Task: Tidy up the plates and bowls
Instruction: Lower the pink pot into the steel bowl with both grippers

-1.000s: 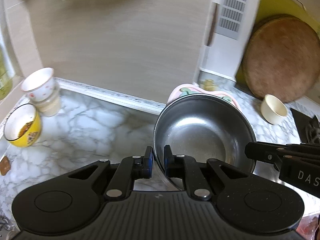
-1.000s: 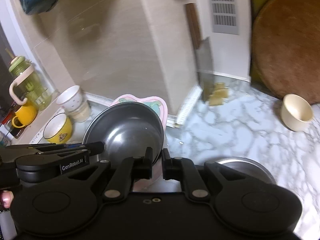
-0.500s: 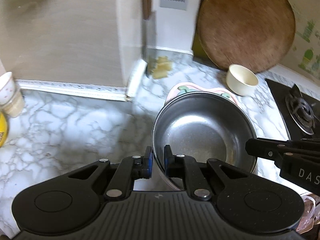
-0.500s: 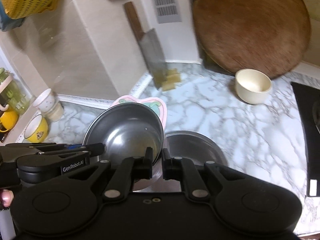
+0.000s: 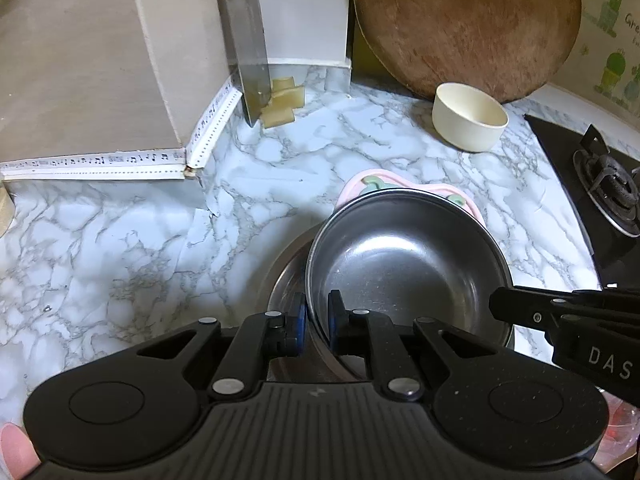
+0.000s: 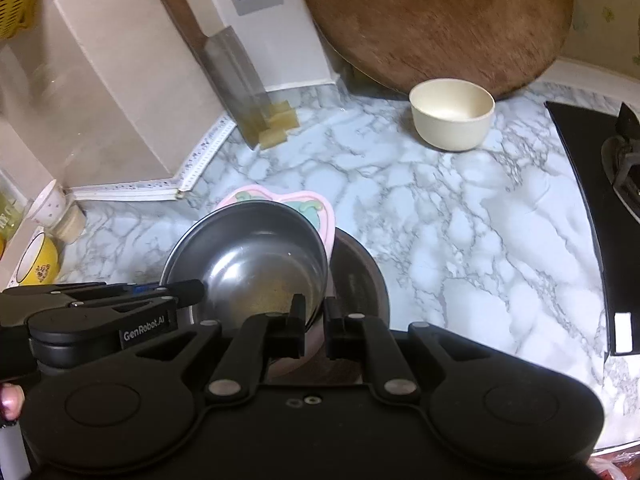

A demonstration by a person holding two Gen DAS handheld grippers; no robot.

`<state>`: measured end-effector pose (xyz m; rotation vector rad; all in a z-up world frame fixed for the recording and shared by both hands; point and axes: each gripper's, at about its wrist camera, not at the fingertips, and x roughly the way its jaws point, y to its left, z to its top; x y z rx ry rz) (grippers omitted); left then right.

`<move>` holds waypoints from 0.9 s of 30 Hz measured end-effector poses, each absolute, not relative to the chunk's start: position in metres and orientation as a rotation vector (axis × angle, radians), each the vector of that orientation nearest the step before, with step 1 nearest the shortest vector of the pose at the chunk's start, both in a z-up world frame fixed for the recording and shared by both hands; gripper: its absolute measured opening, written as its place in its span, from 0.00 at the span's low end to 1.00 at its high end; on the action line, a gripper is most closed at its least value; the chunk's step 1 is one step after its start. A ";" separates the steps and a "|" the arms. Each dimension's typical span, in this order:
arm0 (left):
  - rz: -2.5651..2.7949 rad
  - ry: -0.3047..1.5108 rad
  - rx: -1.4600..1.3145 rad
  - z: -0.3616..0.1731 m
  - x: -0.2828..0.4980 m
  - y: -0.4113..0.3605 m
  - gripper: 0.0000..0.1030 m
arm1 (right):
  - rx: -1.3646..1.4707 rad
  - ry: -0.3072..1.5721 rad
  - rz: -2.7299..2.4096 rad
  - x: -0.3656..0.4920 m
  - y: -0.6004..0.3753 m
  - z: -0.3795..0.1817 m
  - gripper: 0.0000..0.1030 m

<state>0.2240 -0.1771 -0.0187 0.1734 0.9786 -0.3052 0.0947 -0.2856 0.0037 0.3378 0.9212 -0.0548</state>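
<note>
My left gripper [image 5: 317, 320] is shut on the near rim of a steel bowl [image 5: 404, 264]. My right gripper [image 6: 314, 326] is shut on the opposite rim of the same bowl [image 6: 248, 268]; its side shows in the left wrist view [image 5: 516, 308]. A pink plate [image 6: 316, 212] sits under the bowl and rides with it. The stack hangs over a second steel bowl [image 6: 360, 280] on the marble counter, also seen in the left wrist view [image 5: 286, 276]. A cream bowl [image 5: 468, 116] stands near the back, in front of the round board.
A round wooden board [image 5: 464, 20] leans on the back wall. A cleaver [image 5: 250, 64] stands in the corner by yellowish blocks [image 5: 282, 100]. A gas hob [image 5: 600, 184] lies on the right. A yellow bowl [image 6: 38, 266] and stacked white cups [image 6: 56, 212] sit far left.
Both grippers have carried the steel bowl and pink plate to the right along the counter. They now hang over the second steel bowl, and the cream bowl and hob are closer.
</note>
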 end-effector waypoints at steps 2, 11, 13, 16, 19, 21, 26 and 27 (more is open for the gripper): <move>-0.306 0.987 0.180 -0.022 0.226 -0.180 0.09 | 0.345 0.929 -0.059 0.095 -0.289 -0.001 0.09; -0.307 1.021 0.184 -0.036 0.232 -0.181 0.09 | 0.365 0.947 -0.050 0.099 -0.293 -0.012 0.09; -0.307 1.027 0.184 -0.039 0.232 -0.179 0.09 | 0.368 0.948 -0.048 0.099 -0.293 -0.013 0.10; -0.315 1.030 0.179 -0.043 0.232 -0.177 0.09 | 0.374 0.932 -0.041 0.098 -0.292 -0.011 0.10; -0.320 1.030 0.180 -0.043 0.233 -0.176 0.09 | 0.377 0.919 -0.049 0.098 -0.291 -0.010 0.11; -0.322 1.032 0.180 -0.044 0.233 -0.176 0.09 | 0.382 0.910 -0.055 0.098 -0.291 -0.011 0.11; -0.338 1.043 0.171 -0.044 0.234 -0.173 0.10 | 0.403 0.887 -0.061 0.097 -0.293 -0.010 0.18; -0.340 1.043 0.171 -0.044 0.235 -0.173 0.10 | 0.412 0.882 -0.065 0.096 -0.294 -0.010 0.19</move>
